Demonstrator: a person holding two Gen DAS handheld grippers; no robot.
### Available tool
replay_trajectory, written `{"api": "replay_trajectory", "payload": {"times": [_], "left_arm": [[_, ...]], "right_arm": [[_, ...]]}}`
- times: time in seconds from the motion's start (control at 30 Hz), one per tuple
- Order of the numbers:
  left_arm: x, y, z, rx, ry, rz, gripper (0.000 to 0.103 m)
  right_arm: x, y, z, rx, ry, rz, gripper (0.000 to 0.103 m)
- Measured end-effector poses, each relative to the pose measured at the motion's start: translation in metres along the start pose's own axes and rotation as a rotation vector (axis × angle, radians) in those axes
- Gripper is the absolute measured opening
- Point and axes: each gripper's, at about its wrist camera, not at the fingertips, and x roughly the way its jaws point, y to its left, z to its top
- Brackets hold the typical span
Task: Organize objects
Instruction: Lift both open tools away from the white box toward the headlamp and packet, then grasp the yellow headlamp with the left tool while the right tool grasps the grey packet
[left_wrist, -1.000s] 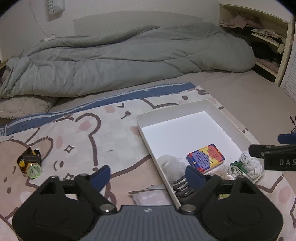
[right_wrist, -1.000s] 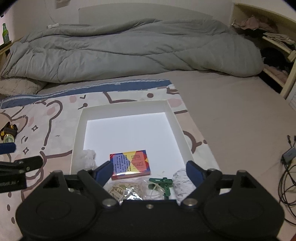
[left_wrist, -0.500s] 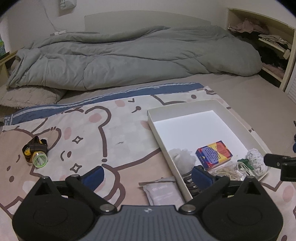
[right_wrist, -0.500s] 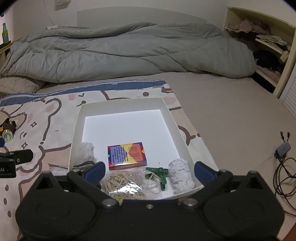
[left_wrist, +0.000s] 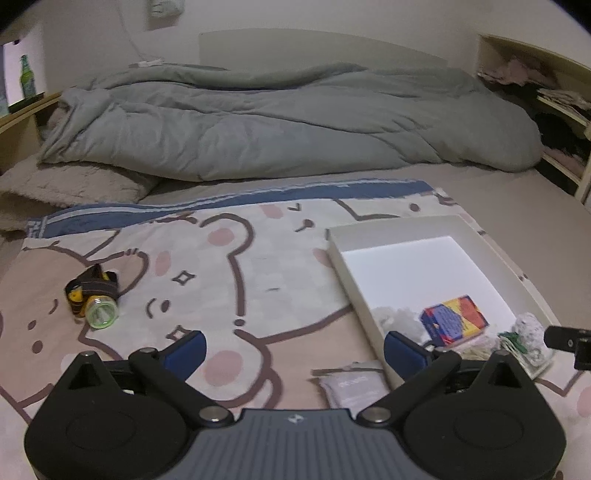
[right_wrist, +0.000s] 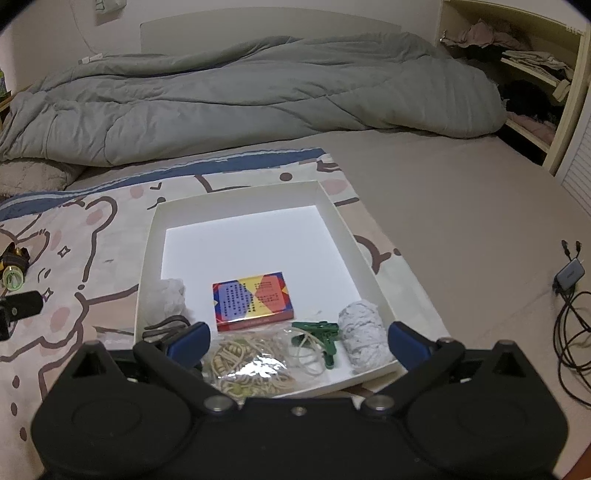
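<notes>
A white tray (right_wrist: 236, 199) lies on a bear-print blanket. In it are a colourful card box (right_wrist: 252, 301), a bag of rubber bands (right_wrist: 251, 363), a green clip (right_wrist: 321, 338), two white cloth wads (right_wrist: 364, 336) and a dark cord (right_wrist: 166, 326). The tray also shows in the left wrist view (left_wrist: 491, 251). A headlamp (left_wrist: 92, 295) lies on the blanket at the left. A small grey packet (left_wrist: 351, 387) lies beside the tray. My left gripper (left_wrist: 293, 350) is open and empty above the blanket. My right gripper (right_wrist: 299, 338) is open and empty over the tray's near end.
A grey duvet (left_wrist: 288, 122) lies across the back. Shelves with clothes (right_wrist: 517, 74) stand at the right. A charger and cables (right_wrist: 569, 288) lie on the beige sheet to the right. A green bottle (left_wrist: 27, 75) stands on a shelf at the far left.
Both grippers have drawn back and lifted. The left view has swung left, so the headlamp sits nearer its middle. Both stay open and empty.
</notes>
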Motion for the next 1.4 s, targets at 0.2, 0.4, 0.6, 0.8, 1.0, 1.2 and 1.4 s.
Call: {"api": "replay_trajectory", "payload": {"times": [0.2, 0.4, 0.6, 0.8, 1.0, 1.2, 1.4], "left_arm": [[-0.001, 0.034, 0.001, -0.044, -0.016, 0.059, 0.101], [-0.006, 0.071, 0.000, -0.086, -0.023, 0.119, 0.101], [-0.014, 0.103, -0.004, -0.111, -0.028, 0.167, 0.101], [-0.023, 0.130, -0.010, -0.129, -0.025, 0.204, 0.101], [-0.030, 0.153, -0.016, -0.148, -0.021, 0.235, 0.101], [-0.034, 0.178, -0.018, -0.181, -0.021, 0.269, 0.101], [-0.037, 0.204, 0.000, -0.206, -0.084, 0.319, 0.101]], "right_arm": [[0.007, 0.022, 0.001, -0.011, 0.004, 0.005, 0.103], [0.010, 0.051, 0.004, -0.030, -0.002, 0.043, 0.103], [0.012, 0.088, 0.005, -0.065, 0.001, 0.088, 0.103], [0.013, 0.125, 0.007, -0.091, 0.000, 0.132, 0.103], [0.012, 0.159, 0.009, -0.114, -0.001, 0.172, 0.103], [0.014, 0.185, 0.010, -0.099, 0.023, 0.222, 0.103], [0.016, 0.198, 0.009, -0.052, 0.044, 0.270, 0.103]]}}
